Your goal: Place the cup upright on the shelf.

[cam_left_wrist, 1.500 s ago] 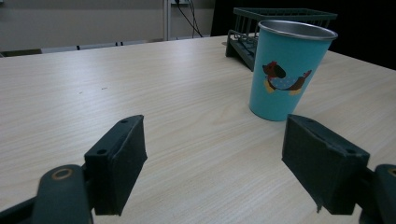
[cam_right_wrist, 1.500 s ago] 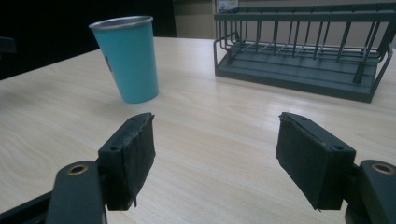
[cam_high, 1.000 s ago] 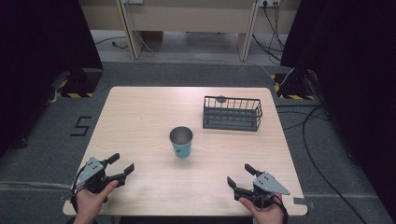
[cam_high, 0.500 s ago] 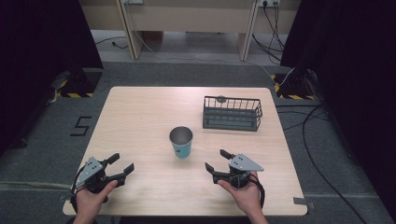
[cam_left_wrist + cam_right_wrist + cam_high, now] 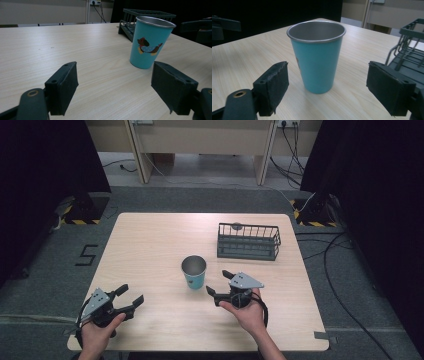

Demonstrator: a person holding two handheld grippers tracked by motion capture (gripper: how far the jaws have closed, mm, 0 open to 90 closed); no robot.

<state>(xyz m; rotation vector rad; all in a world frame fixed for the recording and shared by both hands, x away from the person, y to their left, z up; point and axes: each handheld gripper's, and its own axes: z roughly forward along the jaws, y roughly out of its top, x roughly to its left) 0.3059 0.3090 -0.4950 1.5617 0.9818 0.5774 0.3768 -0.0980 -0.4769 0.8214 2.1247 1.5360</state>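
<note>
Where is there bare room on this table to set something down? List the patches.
Bare: the whole far-left stretch of the table, left of the cup and beyond the left gripper; also the right edge strip below the wire rack. Crowded: between cup, rack and right gripper.

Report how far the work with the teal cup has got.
Done: nothing yet; the teal cup stands upright on the table, and the wire basket beside it looks empty. In hand: the right claw, jaws open, points at the cup from close by without touching it. The left claw rests open near the table's front edge. Left: closing on the cup, lifting it, and probably setting it in the basket.
</note>
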